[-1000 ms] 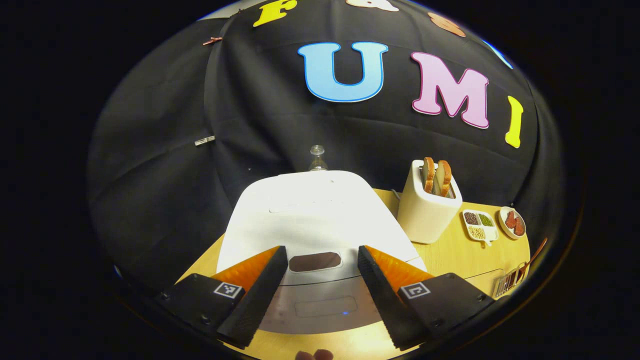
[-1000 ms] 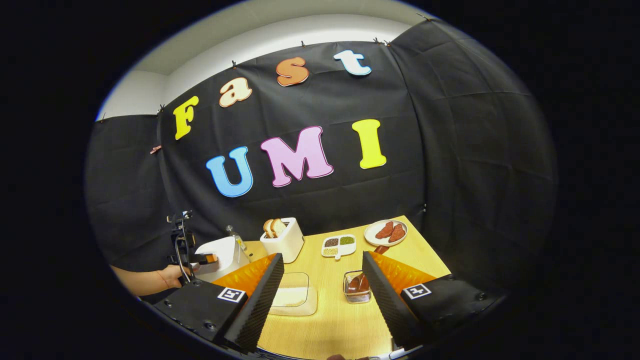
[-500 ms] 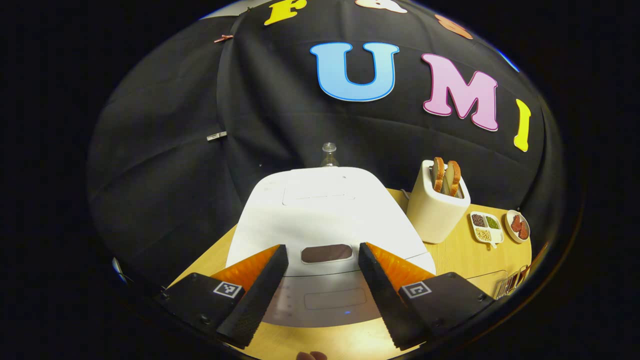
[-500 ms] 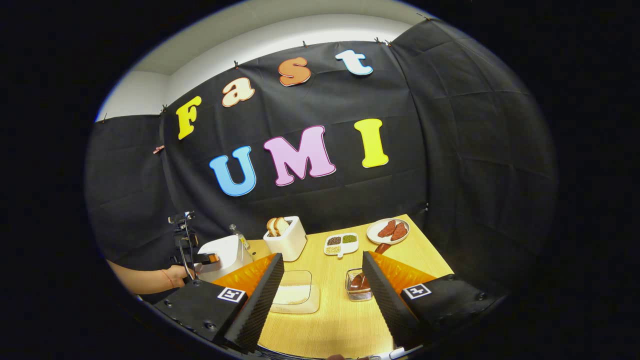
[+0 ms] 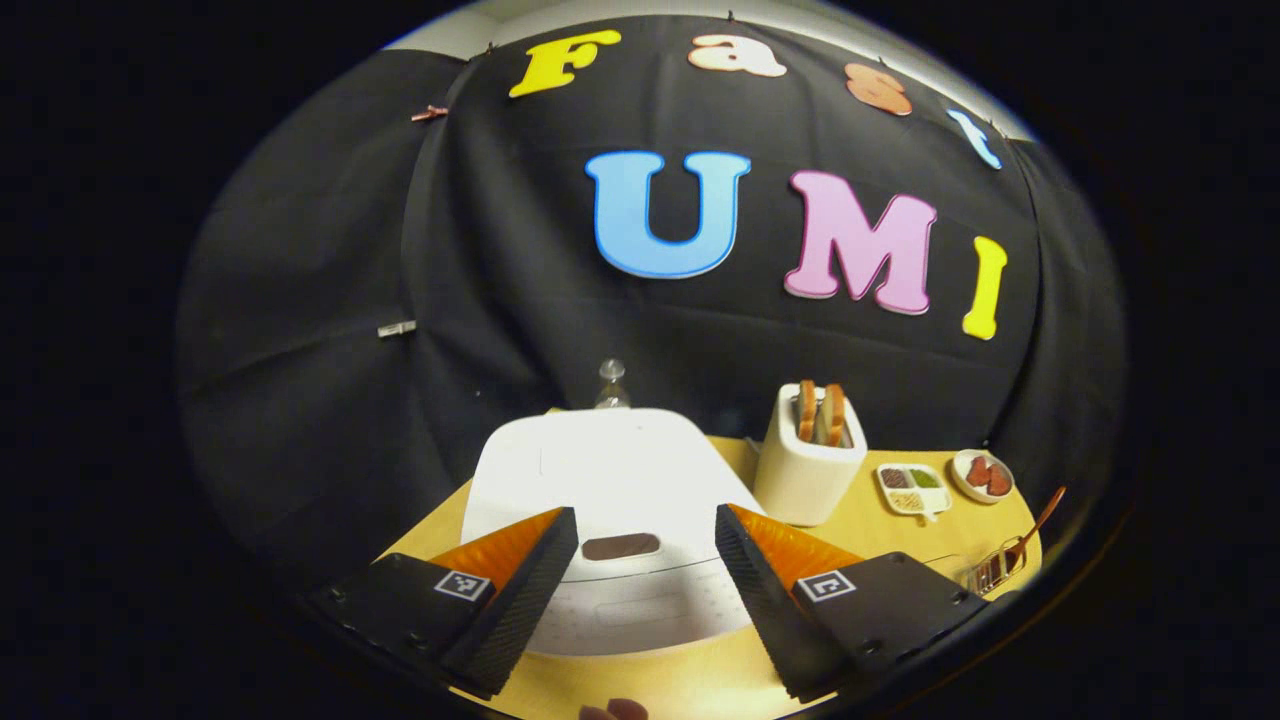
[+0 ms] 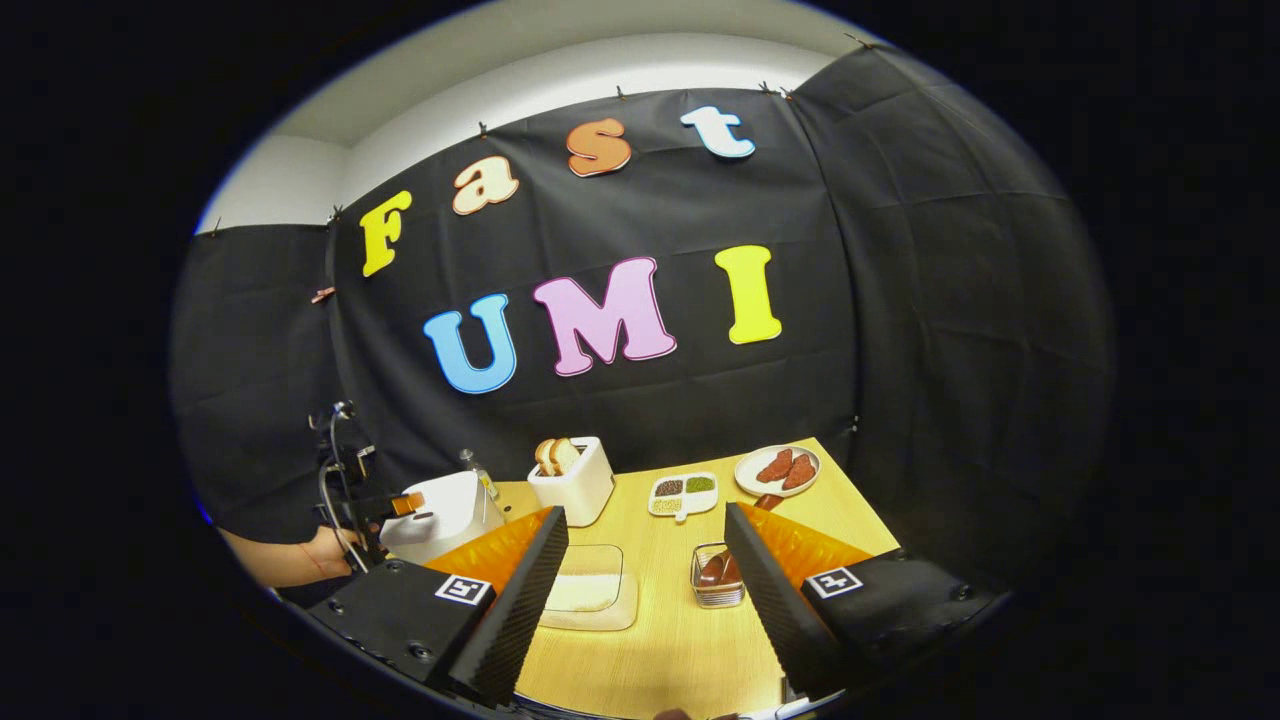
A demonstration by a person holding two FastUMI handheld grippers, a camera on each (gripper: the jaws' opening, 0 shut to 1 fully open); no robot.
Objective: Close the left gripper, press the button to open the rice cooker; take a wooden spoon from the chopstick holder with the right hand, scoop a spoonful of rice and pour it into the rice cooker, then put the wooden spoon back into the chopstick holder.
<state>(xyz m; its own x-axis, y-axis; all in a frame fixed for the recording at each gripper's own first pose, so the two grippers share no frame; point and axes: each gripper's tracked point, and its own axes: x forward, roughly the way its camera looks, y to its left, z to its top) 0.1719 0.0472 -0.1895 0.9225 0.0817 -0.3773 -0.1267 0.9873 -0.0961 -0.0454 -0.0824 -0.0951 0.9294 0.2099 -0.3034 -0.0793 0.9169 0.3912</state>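
Note:
A white rice cooker [image 5: 610, 480] with its lid down stands right ahead in the left gripper view, its dark oval button [image 5: 620, 546] between my fingers. My left gripper [image 5: 640, 575] is open and hovers just short of the cooker's front. In the right gripper view my right gripper [image 6: 645, 590] is open above the table with nothing held. Ahead of it sit a clear dish of rice [image 6: 585, 592] and a wire chopstick holder [image 6: 715, 578] with brown wooden spoons. The cooker [image 6: 445, 510] stands at far left, with the left gripper [image 6: 400, 503] and a hand beside it.
A cream toaster [image 5: 808, 462] with bread slices stands right of the cooker. Farther right lie a divided dish of beans [image 5: 910, 488] and a plate of sausages [image 5: 985, 474]. A glass bottle [image 5: 610, 384] stands behind the cooker. The wooden table [image 6: 680, 640] ends at black cloth walls.
The left gripper has pulled back and tilted up, so the cooker looks smaller and lower. The right gripper has barely moved.

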